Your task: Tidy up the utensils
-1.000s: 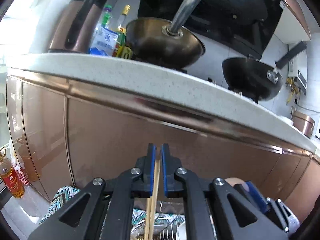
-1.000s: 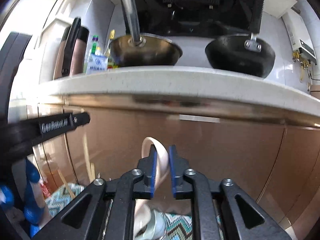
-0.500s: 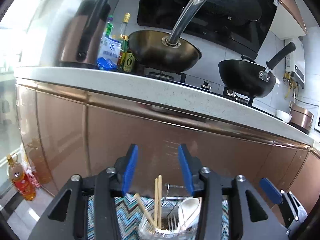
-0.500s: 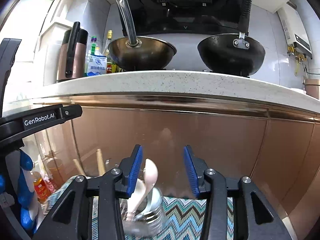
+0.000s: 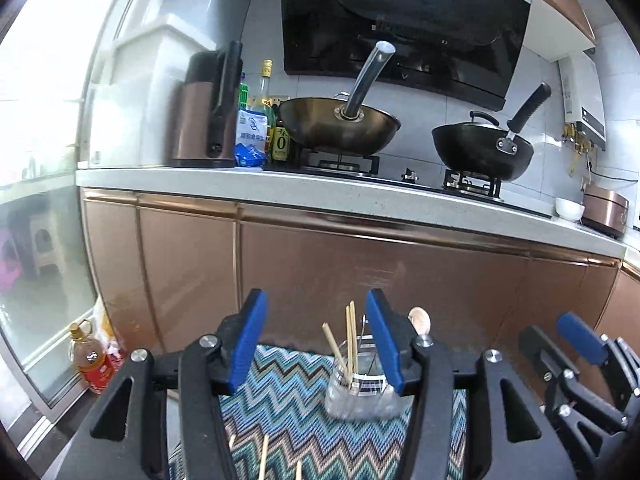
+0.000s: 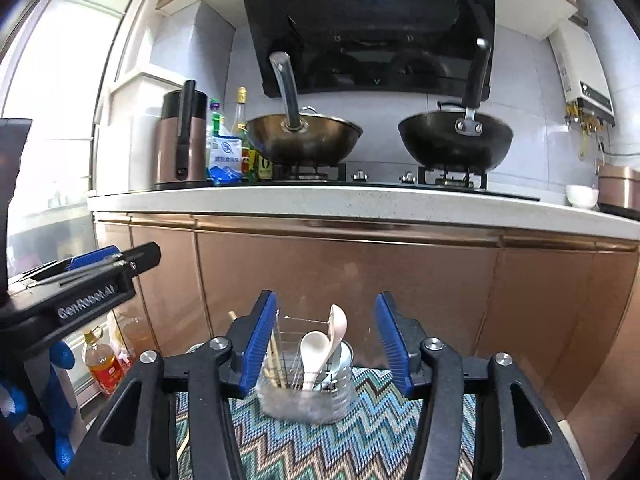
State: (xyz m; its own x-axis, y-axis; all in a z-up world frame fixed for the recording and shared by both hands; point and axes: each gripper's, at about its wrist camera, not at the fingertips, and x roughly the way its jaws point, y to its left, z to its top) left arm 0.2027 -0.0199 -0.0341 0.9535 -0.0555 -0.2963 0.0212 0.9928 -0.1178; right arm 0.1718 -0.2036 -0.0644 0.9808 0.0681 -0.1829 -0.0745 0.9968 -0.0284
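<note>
Zigzag mat bears utensil holder, spoons.

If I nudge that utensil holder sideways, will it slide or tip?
The holder is narrow and upright, and the spoons and chopsticks stand above its rim, so it probably tips. The woven mat likely grips its base rather than letting it slide.

Right gripper, jaws opening w/ nothing pinched between them, frames a utensil holder on a zigzag mat; white spoons and chopsticks stand inside. Left gripper hangs left of holder.
</note>
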